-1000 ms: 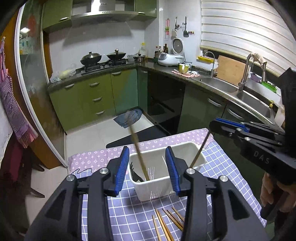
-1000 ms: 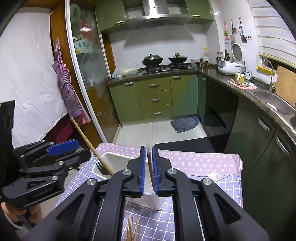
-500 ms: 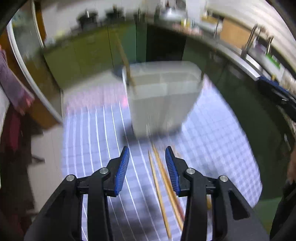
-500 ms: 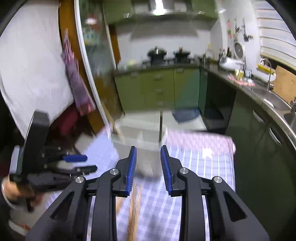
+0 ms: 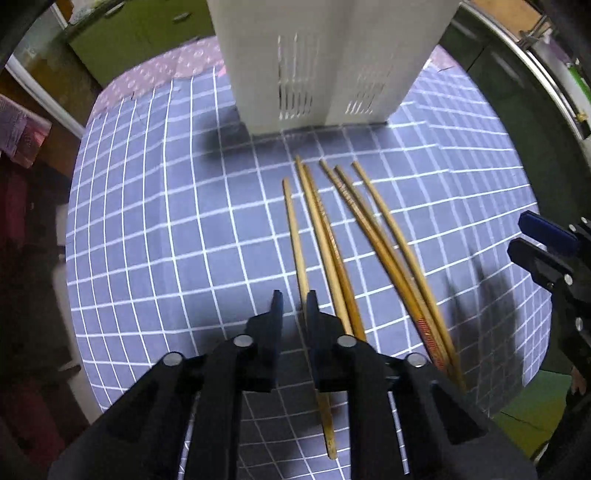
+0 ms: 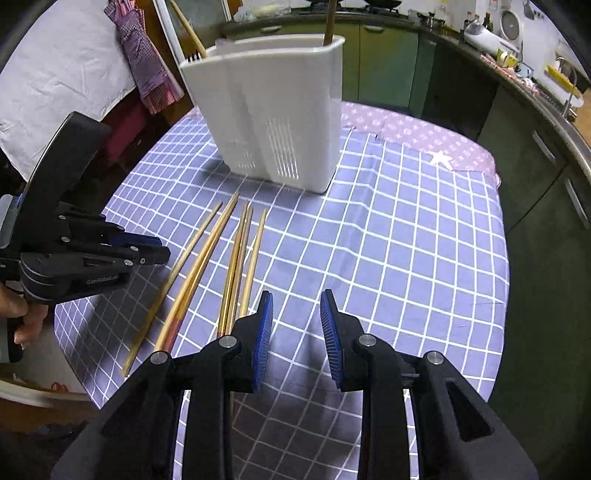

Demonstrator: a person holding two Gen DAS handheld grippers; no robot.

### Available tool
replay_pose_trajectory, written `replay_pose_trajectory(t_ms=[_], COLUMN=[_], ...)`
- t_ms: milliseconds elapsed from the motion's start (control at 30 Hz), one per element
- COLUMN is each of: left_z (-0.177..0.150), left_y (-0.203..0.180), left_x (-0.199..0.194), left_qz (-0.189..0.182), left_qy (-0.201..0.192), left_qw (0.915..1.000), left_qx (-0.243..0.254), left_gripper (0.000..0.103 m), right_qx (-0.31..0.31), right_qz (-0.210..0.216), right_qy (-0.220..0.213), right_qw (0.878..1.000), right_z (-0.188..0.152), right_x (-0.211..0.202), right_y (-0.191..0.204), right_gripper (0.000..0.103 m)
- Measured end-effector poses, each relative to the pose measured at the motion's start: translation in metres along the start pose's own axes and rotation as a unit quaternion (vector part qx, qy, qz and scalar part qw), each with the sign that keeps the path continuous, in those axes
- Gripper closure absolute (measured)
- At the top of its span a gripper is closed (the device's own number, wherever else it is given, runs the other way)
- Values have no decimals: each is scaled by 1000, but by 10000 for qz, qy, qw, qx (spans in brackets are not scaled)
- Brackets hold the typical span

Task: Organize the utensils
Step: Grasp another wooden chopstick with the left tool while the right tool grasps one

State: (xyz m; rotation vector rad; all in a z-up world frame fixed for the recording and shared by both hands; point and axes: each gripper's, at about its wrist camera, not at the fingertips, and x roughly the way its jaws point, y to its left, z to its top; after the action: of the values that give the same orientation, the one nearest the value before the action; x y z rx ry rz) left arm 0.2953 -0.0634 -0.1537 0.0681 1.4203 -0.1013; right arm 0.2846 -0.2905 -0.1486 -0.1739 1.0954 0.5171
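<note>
Several wooden chopsticks (image 5: 343,236) lie side by side on the checked tablecloth (image 5: 166,221), in front of a white utensil holder (image 5: 325,55). My left gripper (image 5: 294,301) is low over the leftmost chopstick (image 5: 295,236), its jaws narrowly apart with the stick passing between them. My right gripper (image 6: 295,314) is open and empty, just right of the chopsticks (image 6: 236,254). The holder (image 6: 273,107) holds a wooden-handled utensil (image 6: 328,18) and a fork with a wooden handle (image 6: 188,29). The left gripper also shows in the right wrist view (image 6: 155,249).
The table is round; its edge drops off on all sides (image 6: 498,206). Green kitchen cabinets (image 6: 388,62) and a counter stand behind. A checked cloth (image 6: 140,55) hangs at the left. The right gripper's body shows at the right edge of the left wrist view (image 5: 546,251).
Both grippers have dropped from above the holder to the tabletop. The left jaws have narrowed around the leftmost chopstick. The right jaws have opened from shut.
</note>
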Motion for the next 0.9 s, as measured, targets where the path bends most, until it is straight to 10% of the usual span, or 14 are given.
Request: replay_pose_trajectory(t_ms=[667,900], left_z=[13,-5], left_y=[-12,9], left_x=[34,14], left_qz=[-109,-220], left_qy=[354,-110], left_qw=[9991,9994], left_qx=[-186,-255], left_gripper=[95,96], right_qx=[41,46], right_qz=[110,404], right_qy=[399,846], right_qw=[9991,9956], right_z=[5,19], right_x=[25,55], right_y=[-4,11], right_gripper=[76,77])
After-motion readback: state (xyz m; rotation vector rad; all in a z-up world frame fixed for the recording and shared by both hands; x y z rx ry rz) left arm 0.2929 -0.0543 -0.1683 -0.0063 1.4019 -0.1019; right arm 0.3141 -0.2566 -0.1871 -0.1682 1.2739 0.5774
